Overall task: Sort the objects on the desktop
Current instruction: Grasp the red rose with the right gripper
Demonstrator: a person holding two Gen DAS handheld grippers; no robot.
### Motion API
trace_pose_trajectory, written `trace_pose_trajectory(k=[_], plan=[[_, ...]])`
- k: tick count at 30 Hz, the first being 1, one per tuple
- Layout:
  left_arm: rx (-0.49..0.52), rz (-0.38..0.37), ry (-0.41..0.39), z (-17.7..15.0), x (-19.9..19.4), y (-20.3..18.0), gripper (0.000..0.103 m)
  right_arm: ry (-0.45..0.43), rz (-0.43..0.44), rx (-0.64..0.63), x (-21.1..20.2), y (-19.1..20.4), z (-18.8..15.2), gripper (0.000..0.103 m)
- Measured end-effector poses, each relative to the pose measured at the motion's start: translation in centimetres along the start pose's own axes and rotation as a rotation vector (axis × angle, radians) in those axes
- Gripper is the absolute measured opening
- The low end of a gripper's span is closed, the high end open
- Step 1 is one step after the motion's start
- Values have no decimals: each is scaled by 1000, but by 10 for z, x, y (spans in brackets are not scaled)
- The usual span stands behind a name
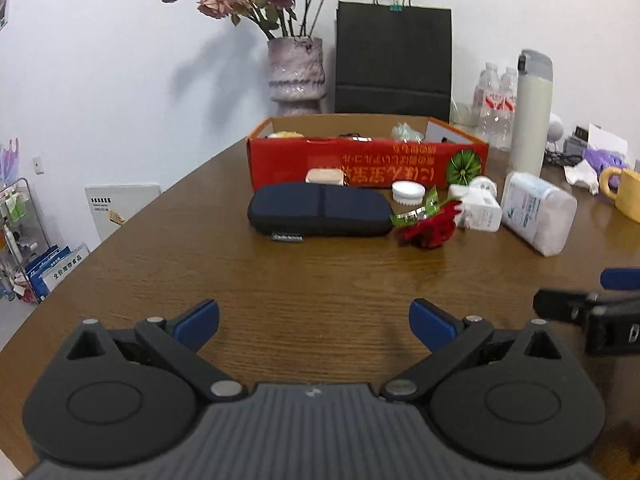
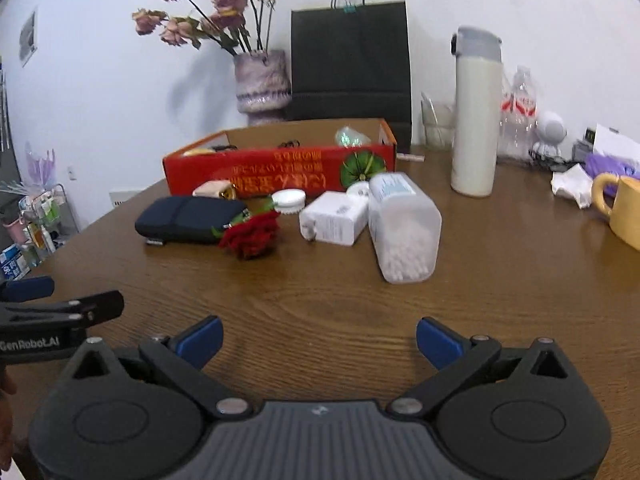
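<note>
Both wrist views face the shared table clutter.

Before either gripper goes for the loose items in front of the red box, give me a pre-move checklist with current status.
1. Left gripper open, empty: ok.
2. Right gripper open, empty: ok.
3. Bare table between the grippers and the items: ok.
4. Red box open-topped with room inside: ok.
5. Dark pouch clear of neighbours: not ok, red flower sits against its end.
6. Cotton swab container closed: cannot tell.
</note>
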State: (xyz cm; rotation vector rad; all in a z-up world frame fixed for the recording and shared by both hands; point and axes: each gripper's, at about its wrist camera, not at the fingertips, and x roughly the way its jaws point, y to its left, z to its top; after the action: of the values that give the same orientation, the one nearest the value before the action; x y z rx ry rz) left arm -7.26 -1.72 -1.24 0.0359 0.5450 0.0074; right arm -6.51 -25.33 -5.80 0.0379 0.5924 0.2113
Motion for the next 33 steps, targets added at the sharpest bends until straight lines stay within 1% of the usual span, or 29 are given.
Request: trace_pose_trajectory(k=[4, 7, 9, 10, 12, 15, 17, 18, 19, 21, 23, 25, 28, 31, 32, 33], plan=[[-20, -6, 31, 0, 4, 3, 103, -21, 21, -8, -2, 1, 4, 103], [-62, 18, 35, 11, 7, 16, 103, -36, 45, -58, 3, 13, 13, 103], [-92, 24, 26, 19, 10, 27, 103, -46, 78, -103, 9, 23, 22, 103], [-110, 33, 23, 24, 13, 35, 103, -60, 95, -131, 14, 30, 27, 103], [-123, 45, 30, 32, 21, 47, 103, -76, 94, -188, 29, 45, 39, 103], [-136, 64, 33, 43, 33, 61, 103, -68, 82, -229, 58, 62, 58, 100], [-148, 77, 35, 49, 43, 69, 103, -49, 77, -236, 80, 68, 70, 95], [-151, 79, 39, 51, 48, 73, 103, -29, 73, -232, 92, 69, 75, 90], [-156, 83, 42, 53, 52, 77, 103, -5, 81, -231, 103, 70, 79, 81], [-174, 90, 62, 57, 62, 83, 103, 31, 92, -234, 119, 72, 83, 70], [-186, 80, 83, 59, 71, 87, 103, 41, 98, -247, 125, 72, 81, 59], [-179, 65, 91, 60, 78, 86, 103, 20, 98, -222, 122, 68, 78, 55], [-148, 33, 87, 65, 88, 75, 103, -29, 86, -212, 112, 60, 76, 53], [-91, -13, 67, 75, 98, 54, 103, -83, 98, -172, 96, 44, 79, 53], [-58, -26, 59, 79, 103, 45, 103, -103, 105, -154, 90, 37, 81, 53], [-33, -22, 50, 83, 108, 36, 103, -120, 107, -132, 84, 30, 82, 53]])
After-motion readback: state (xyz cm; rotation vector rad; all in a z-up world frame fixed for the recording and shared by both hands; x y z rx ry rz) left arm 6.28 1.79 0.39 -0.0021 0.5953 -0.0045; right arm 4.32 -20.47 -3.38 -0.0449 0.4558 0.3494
